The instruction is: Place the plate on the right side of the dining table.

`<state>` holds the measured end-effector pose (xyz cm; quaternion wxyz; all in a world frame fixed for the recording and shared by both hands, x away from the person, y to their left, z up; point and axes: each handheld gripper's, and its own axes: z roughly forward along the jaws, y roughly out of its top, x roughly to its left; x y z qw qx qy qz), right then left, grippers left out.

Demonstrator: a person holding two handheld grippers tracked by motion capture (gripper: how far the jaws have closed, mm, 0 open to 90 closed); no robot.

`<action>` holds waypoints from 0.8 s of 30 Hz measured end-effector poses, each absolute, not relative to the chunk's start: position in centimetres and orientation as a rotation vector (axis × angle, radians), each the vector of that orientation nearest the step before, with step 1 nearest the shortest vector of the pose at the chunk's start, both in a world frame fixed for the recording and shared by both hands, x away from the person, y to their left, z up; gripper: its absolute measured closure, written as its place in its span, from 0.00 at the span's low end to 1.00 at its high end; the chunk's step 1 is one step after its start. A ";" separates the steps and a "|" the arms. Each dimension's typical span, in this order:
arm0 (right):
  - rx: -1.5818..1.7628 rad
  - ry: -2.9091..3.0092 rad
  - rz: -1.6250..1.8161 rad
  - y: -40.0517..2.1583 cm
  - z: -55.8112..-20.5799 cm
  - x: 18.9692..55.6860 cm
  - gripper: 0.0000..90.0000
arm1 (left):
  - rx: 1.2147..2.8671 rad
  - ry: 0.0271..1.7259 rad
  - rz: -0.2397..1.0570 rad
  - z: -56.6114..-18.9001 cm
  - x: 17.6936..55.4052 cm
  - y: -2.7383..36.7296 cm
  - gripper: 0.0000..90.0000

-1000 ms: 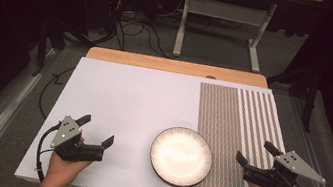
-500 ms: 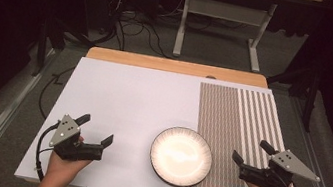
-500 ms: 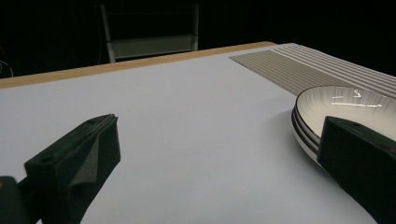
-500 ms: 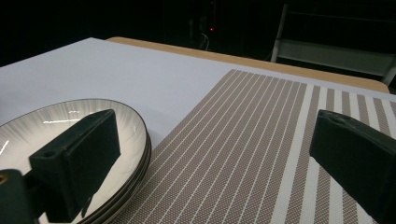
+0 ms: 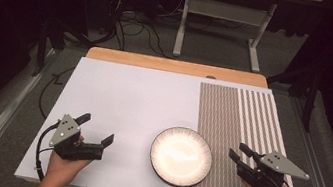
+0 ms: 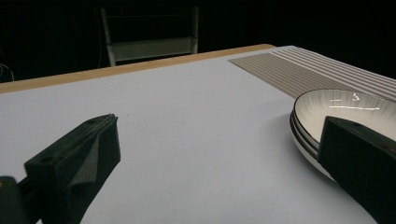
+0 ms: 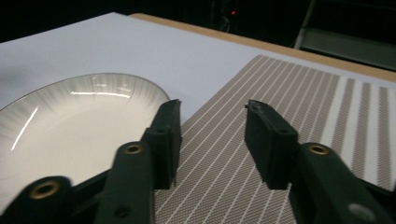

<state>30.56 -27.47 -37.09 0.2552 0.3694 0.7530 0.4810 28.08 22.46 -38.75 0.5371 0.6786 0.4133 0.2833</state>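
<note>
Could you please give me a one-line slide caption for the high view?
Two hand-held grippers, left and right, flank a white plate beside a striped mat, both empty.

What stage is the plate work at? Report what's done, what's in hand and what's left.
Done: nothing visibly; the plate sits untouched on the table, partly over the striped mat.
In hand: the right gripper hovers beside the plate's rim, its jaws having just been closing with nothing between them. The left gripper waits open, apart from the plate.
Left: probably gripping the plate and moving it.
</note>
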 end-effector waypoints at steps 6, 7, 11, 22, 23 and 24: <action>0.981 2.109 1.295 -26.3 -37.4 30.6 0.83 | 1.622 0.980 0.673 -38.8 28.0 22.3 0.00; 0.984 2.121 1.292 -26.1 -37.5 30.6 0.86 | 1.623 0.978 0.673 -38.8 28.0 22.3 0.00; 0.990 2.189 1.271 -25.4 -37.9 31.0 0.97 | 1.619 0.973 0.679 -38.7 28.0 22.3 0.00; 0.967 2.326 1.144 -23.9 -39.1 31.7 1.00 | 1.626 0.978 0.675 -38.8 28.0 22.1 0.00; 0.960 2.332 1.138 -23.9 -39.1 31.7 1.00 | 1.625 0.979 0.674 -38.8 28.0 22.2 0.00; 0.965 2.338 1.131 -23.8 -39.1 31.7 1.00 | 1.624 0.980 0.674 -38.8 28.0 22.2 0.00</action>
